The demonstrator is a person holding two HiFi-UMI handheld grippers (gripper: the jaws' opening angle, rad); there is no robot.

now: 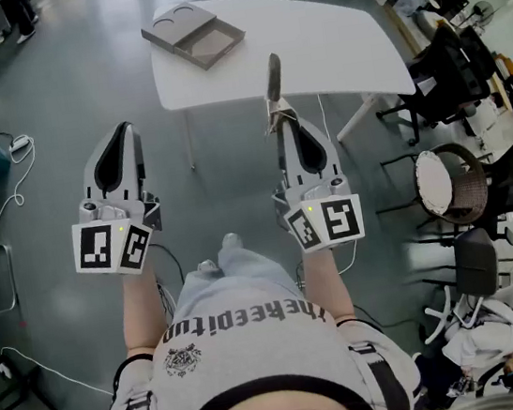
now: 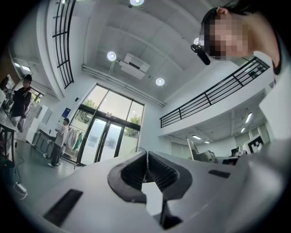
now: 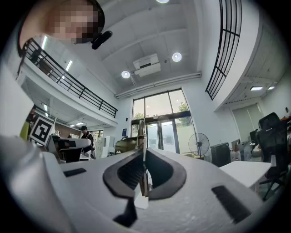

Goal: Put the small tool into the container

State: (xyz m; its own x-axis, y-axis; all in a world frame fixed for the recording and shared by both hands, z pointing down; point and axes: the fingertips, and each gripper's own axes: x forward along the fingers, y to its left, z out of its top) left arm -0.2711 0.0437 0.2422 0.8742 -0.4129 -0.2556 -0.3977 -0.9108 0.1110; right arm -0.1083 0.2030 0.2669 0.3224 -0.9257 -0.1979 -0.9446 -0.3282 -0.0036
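As the person holds both arms out over the grey floor, the left gripper sits at the left with its dark ribbed jaws pressed together and nothing between them. Ahead and to the right, a flat grey rectangular container, its opened part showing two round recesses, lies at the left end of the white table. Further right, the right gripper is clamped on the small tool, a thin flat piece standing out past the jaw tips against the table's near edge, well apart from the container. Black office chairs stand at the far right.
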